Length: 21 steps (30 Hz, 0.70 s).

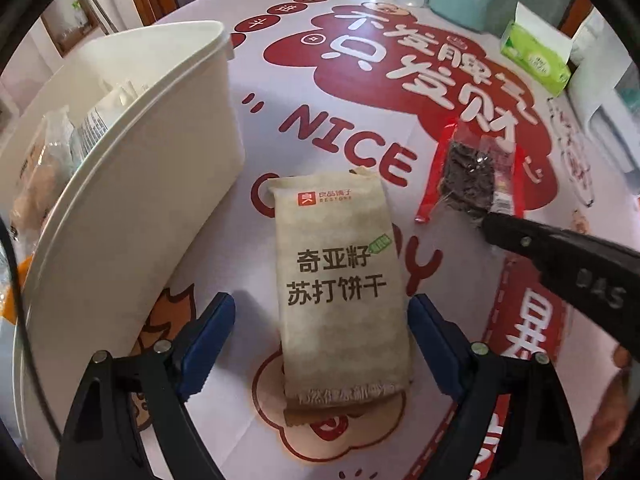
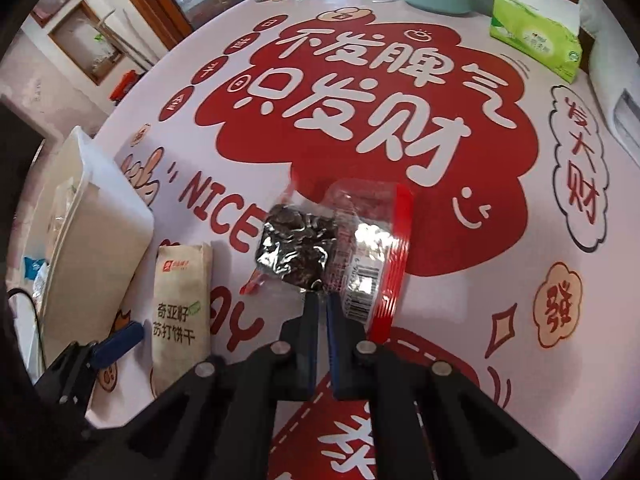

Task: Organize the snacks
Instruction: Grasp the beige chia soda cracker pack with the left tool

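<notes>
blue pads of the left gripper (image 1: 322,316) stand wide apart on either side of the beige cracker packet (image 1: 340,284), which lies flat on the printed tablecloth (image 2: 460,280) with its long axis running away from the camera. neither pad touches the wrapper yet, so the sound move is to come down until both pads sit level with the packet's long edges, centre it between them, then close gently; crackers inside will likely crush under a hard squeeze.

just to the right, the right gripper (image 2: 323,300) is closed tight on the near edge of the red-and-clear snack pack (image 2: 340,236), pinching thin film rather than the dark contents. whether it also catches the contents is hard to tell through the glare. a hold on film alone may slip or let the pack swing, so a slow, steady lift is best.

beside the cracker packet on the left stands the white bin (image 1: 152,152), already holding several wrapped snacks. both packs probably belong there, and each needs to clear its tall rim before release. further back a green tissue pack (image 2: 536,44) and some jars sit well out of the way.
</notes>
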Tool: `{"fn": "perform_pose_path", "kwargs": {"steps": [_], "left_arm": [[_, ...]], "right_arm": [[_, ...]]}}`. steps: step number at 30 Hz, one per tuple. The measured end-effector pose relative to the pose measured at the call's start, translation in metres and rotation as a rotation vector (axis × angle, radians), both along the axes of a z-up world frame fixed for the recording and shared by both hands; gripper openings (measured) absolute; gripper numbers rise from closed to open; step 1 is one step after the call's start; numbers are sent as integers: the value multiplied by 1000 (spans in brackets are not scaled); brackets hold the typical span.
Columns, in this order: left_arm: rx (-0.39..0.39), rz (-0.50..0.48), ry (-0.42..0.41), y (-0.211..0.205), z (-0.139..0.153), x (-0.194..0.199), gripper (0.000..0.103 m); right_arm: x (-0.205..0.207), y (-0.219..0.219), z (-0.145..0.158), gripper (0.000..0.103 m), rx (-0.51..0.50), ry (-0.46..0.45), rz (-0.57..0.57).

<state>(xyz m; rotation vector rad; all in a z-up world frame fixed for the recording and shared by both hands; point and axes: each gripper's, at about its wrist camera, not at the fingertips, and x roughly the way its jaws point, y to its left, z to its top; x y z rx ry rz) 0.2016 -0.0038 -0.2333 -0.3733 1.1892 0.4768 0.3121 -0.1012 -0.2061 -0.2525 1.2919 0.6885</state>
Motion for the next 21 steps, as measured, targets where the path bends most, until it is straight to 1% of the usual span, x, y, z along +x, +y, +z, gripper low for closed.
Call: {"fn": "perform_pose_path", "kwargs": {"steps": [2, 3, 4, 5, 6, 7, 8, 10, 12, 13, 15, 16, 17, 18, 19, 20, 21], "left_arm": [[-4, 12, 4, 1, -1, 0, 95], [-4, 21, 5, 1, -2, 0, 96], [-3, 21, 7, 1, -2, 1, 96], [-5, 17, 7, 1, -2, 1, 93], [-2, 13, 2, 1, 0, 0, 78], [8, -10, -22, -1, 5, -1, 65], [21, -23, -23, -3, 8, -1, 52], [-12, -18, -23, -1, 8, -4, 52], [-14, -9, -30, 0, 8, -6, 52], [-15, -7, -32, 1, 8, -8, 52], [-19, -7, -34, 2, 8, -12, 52], [-22, -3, -31, 2, 8, -13, 52], [-24, -1, -31, 2, 8, -13, 52], [-27, -3, -31, 2, 8, -14, 52], [-26, -5, -29, 3, 8, -18, 52], [-26, -5, -28, 3, 8, -20, 52], [-27, -4, -30, 3, 9, -21, 52]], "right_arm": [[1, 0, 0, 2, 10, 6, 10], [1, 0, 0, 0, 17, 6, 15], [1, 0, 2, 0, 25, 4, 19], [0, -1, 3, 0, 37, 5, 24], [-1, -2, 5, 0, 49, 9, 27], [-2, -2, 7, 0, 60, 9, 35], [-4, -3, 9, 0, 65, 7, 41], [-8, -3, 14, 0, 73, -1, 64], [-12, -1, 19, 1, 53, -44, 95], [-12, 1, 22, 1, 56, -50, 122], [-13, 4, 26, 7, 41, -87, 147], [-14, 9, 28, 20, 15, -141, 173], [-15, 13, 28, 41, 6, -172, 196], [-16, 16, 28, 52, 1, -204, 225], [-19, 22, 27, 65, -7, -247, 271], [-19, 25, 26, 71, -13, -273, 304], [-20, 28, 24, 74, -24, -302, 336]]}}
